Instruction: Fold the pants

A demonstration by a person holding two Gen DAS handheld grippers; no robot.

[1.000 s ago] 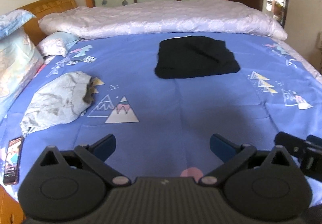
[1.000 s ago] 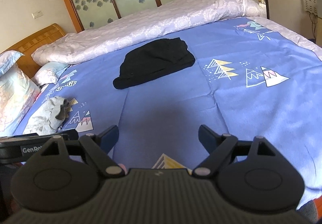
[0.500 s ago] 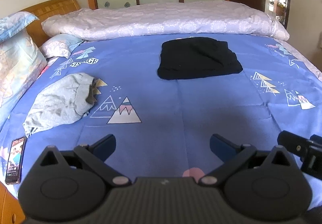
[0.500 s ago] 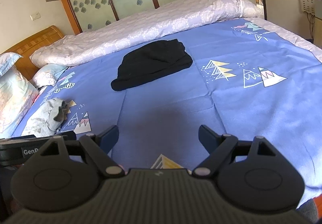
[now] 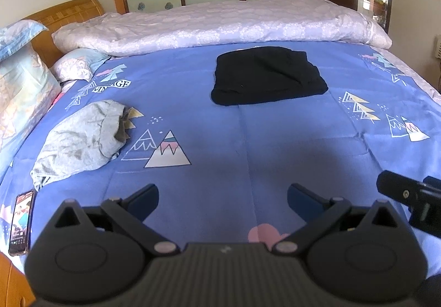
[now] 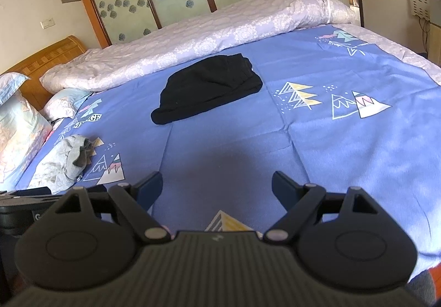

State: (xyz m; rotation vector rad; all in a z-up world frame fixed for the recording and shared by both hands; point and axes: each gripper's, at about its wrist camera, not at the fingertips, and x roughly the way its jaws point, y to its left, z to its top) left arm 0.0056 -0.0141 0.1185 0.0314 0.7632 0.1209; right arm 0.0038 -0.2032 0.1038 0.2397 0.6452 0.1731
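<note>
Hovering level, both claws (image 5: 222, 198) (image 6: 217, 187) agape

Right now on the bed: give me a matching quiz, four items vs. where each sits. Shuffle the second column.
Items:
1. black pants
2. grey garment
3. phone
4. white quilt

Places:
A. near left edge of the bed
B. along the far side
C. middle of the blue sheet
D. left side, crumpled, by the pillows

Pairs: 1-C, 2-D, 3-A, 4-B
</note>
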